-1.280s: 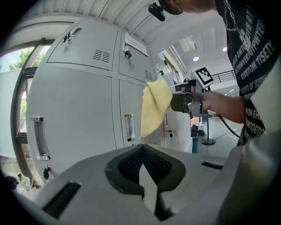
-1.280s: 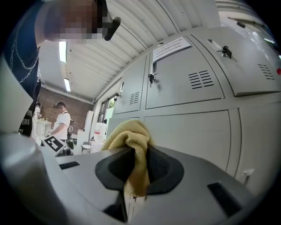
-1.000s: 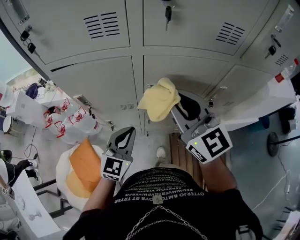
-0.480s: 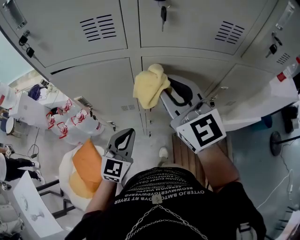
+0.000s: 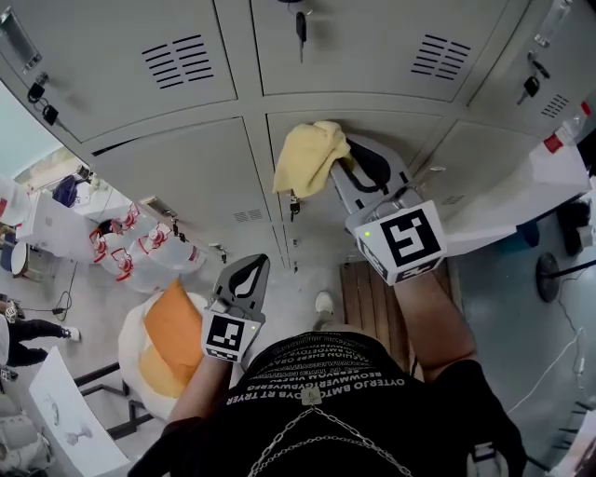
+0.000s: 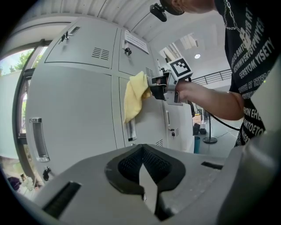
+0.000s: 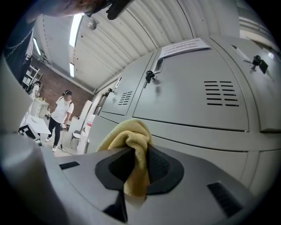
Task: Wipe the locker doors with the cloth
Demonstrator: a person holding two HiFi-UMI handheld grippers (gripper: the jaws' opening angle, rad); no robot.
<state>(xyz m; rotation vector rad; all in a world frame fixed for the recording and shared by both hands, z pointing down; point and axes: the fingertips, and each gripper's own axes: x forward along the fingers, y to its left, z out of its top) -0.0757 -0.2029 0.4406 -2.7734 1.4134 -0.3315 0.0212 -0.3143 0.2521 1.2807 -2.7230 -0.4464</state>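
Observation:
A yellow cloth [image 5: 309,156] hangs bunched from my right gripper [image 5: 346,166], which is shut on it and holds it against the grey locker doors [image 5: 196,168] near the seam between two lower doors. In the right gripper view the cloth [image 7: 131,145] is pinched between the jaws, with an upper locker door [image 7: 197,96] just beyond. The left gripper view shows the cloth [image 6: 134,94] pressed on the door [image 6: 74,114]. My left gripper [image 5: 244,276] stays low by my body, shut and empty, its jaws [image 6: 147,180] closed together.
Keys hang from locks [image 5: 300,23] on the upper doors, and a small padlock [image 5: 294,205] hangs under the cloth. An orange and white bag [image 5: 163,340] lies on the floor at left, a wooden pallet [image 5: 358,298] below. A person [image 7: 59,116] stands far off.
My right gripper has carried the cloth up the locker door and a little sideways across it. The left gripper has stayed in place.

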